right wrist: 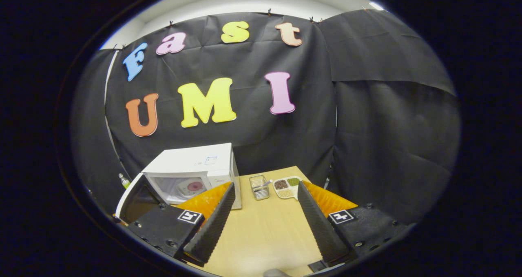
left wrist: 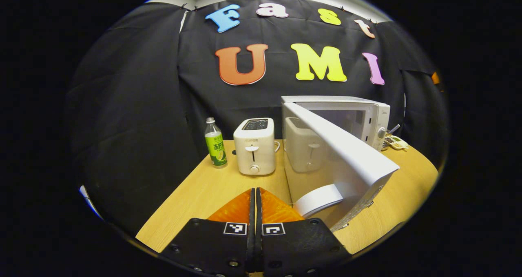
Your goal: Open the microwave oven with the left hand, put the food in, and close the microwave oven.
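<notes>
A: Left gripper view first. What do you log?

B: I see my left gripper (left wrist: 255, 193) with its fingers pressed together, nothing between them. Just right of the tips the microwave oven (left wrist: 369, 122) door (left wrist: 346, 158) swings out toward me, open. Ahead of the tips stands a toaster (left wrist: 254, 146), a bottle (left wrist: 215, 143) to its left, all on the wooden table (left wrist: 195, 195).

A: Right gripper view?

B: My right gripper (right wrist: 265, 191) has its fingers spread wide, holding nothing. Left of the fingers sits the microwave oven (right wrist: 191, 162), door (right wrist: 136, 197) open, a plate with food (right wrist: 191, 186) inside its cavity. Ahead between the tips: a metal tin (right wrist: 259, 186) and a divided tray (right wrist: 287, 186).
</notes>
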Demonstrator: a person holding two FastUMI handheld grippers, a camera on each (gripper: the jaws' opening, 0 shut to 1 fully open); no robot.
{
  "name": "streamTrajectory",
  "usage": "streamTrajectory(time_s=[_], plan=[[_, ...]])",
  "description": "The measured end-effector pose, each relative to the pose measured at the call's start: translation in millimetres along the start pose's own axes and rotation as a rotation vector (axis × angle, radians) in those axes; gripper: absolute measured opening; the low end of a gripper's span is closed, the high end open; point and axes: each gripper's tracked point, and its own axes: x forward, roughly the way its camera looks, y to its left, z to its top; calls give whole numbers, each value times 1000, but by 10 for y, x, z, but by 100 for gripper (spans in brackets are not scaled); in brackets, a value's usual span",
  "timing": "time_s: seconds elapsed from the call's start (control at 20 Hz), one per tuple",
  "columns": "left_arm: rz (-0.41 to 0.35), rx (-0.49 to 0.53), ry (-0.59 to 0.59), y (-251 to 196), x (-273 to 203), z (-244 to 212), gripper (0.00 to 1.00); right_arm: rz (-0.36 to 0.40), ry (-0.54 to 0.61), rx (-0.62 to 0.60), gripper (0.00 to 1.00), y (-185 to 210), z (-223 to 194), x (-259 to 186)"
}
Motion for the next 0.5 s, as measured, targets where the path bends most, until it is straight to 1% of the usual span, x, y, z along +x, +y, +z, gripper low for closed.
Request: streamTrajectory(time_s=[0.2,0.3,0.5], plan=[[-84,23,-19,-502,24,83,0,3,12,4,98,-33,-23,19],[-139,35,-33,-810,36,149,0,-7,8,6,98,-83,-7,14],[-236,91,-61,-1380,138,247,0,-7,23,16,98,-149,-40,44]])
